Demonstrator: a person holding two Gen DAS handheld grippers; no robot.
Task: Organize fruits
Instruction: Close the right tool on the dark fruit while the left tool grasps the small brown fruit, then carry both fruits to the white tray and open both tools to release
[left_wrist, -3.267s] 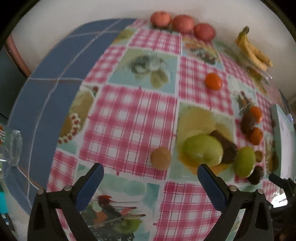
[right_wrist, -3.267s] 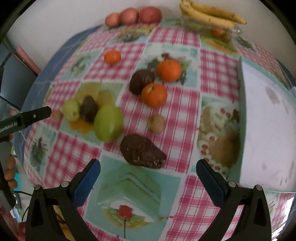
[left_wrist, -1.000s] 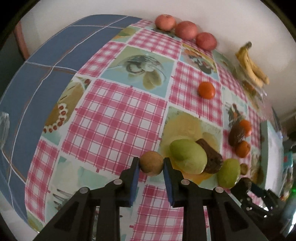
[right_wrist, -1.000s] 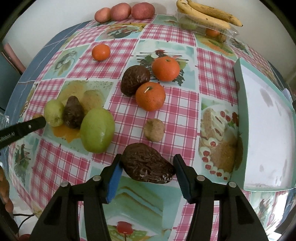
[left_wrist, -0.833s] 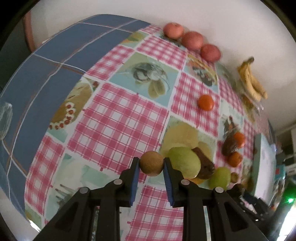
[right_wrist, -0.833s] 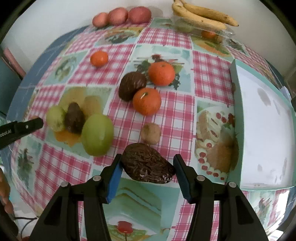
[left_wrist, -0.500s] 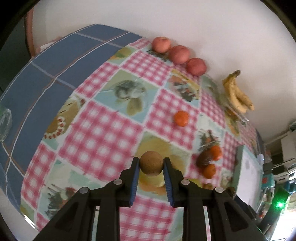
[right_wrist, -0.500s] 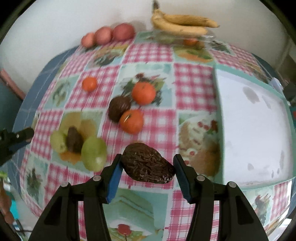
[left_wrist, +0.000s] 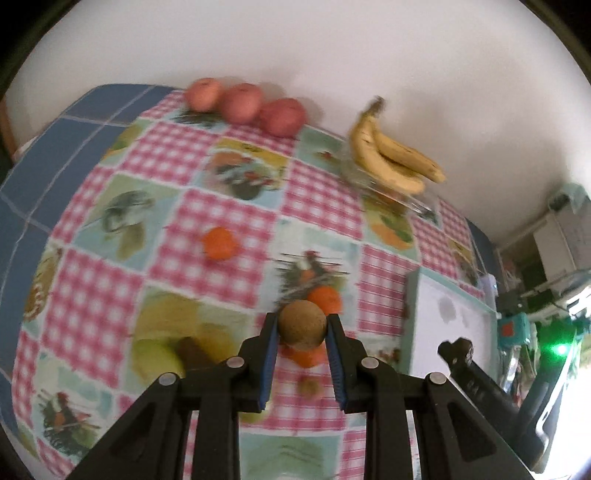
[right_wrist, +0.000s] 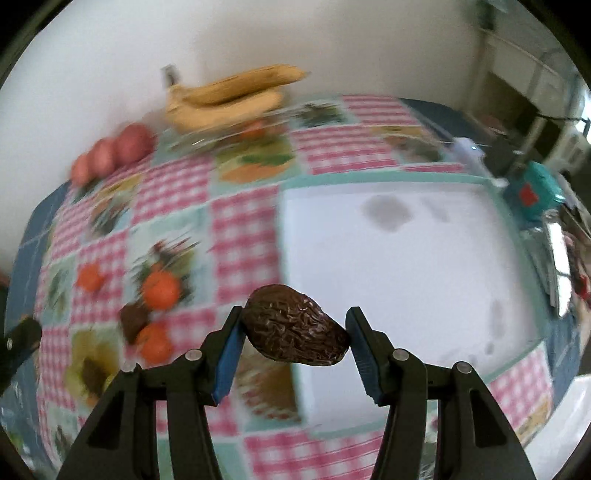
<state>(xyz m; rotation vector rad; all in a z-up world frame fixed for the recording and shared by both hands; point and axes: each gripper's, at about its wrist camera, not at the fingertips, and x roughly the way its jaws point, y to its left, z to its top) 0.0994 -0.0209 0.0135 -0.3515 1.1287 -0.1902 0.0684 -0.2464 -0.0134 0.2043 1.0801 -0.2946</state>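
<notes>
1. We read no legible writing anywhere.
2. Our left hand-held gripper (left_wrist: 302, 330) clenches a round brown fruit (left_wrist: 302, 325).
3. Our right hand-held gripper (right_wrist: 295, 338) grips a wrinkled dark avocado (right_wrist: 295, 336), long axis crosswise, narrow end right, above the white tray (right_wrist: 406, 258) ahead.

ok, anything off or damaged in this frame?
One thing: the dark avocado in the right gripper is shrivelled, its skin deeply wrinkled, so it looks overripe. The bananas show brown spots. The left gripper holds a round brown fruit squarely. No spills visible; the table is motion-blurred.
</notes>
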